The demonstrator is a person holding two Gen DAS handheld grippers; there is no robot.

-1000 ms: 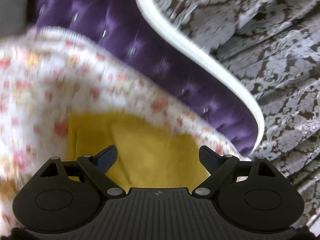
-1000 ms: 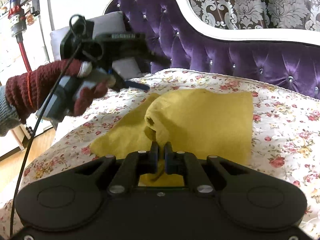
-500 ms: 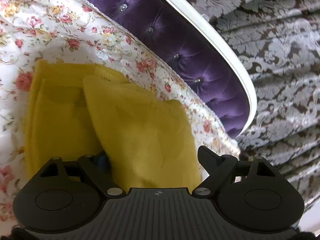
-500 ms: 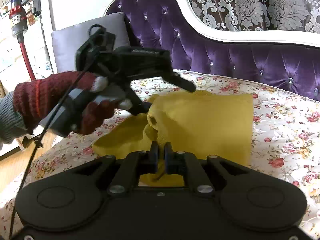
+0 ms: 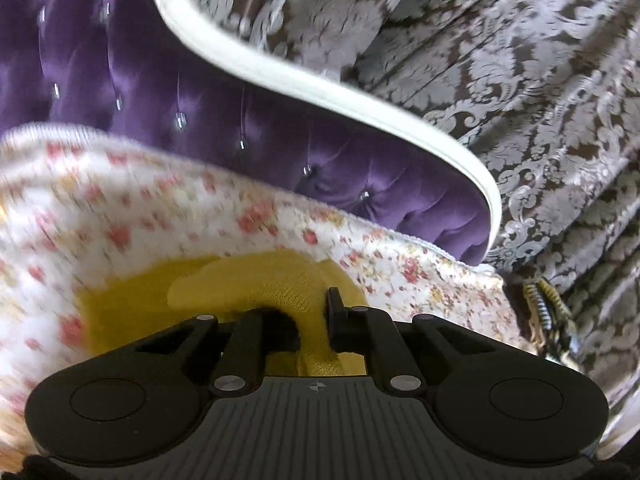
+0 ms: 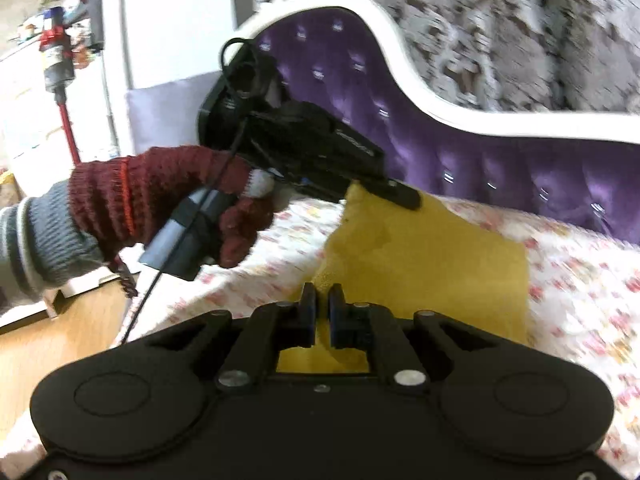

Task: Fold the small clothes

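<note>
A yellow knit garment [image 6: 420, 260] lies on the floral bedspread [image 6: 580, 288], lifted along its near and left edges. My left gripper [image 6: 400, 196], held in a dark red gloved hand [image 6: 160, 200], pinches the garment's raised upper left corner. In the left wrist view the left gripper [image 5: 314, 312] has its jaws closing, with a fold of the yellow garment [image 5: 240, 280] squeezed between them. My right gripper [image 6: 322, 300] is shut on the garment's near edge, and yellow cloth shows in the narrow slit between its fingers. Both pictures are blurred by motion.
A purple tufted headboard [image 6: 500, 168] with a white frame runs behind the bed, under damask-patterned wall covering [image 5: 520, 80]. A pale lilac pillow [image 6: 168, 112] sits at the bed's left end. Past it are a wooden floor [image 6: 60, 340] and a red stick vacuum [image 6: 60, 60].
The left gripper came down open over the garment, then shut on a fold and rose with it. The right gripper, still shut on the near edge, rose too, so the cloth now hangs lifted.
</note>
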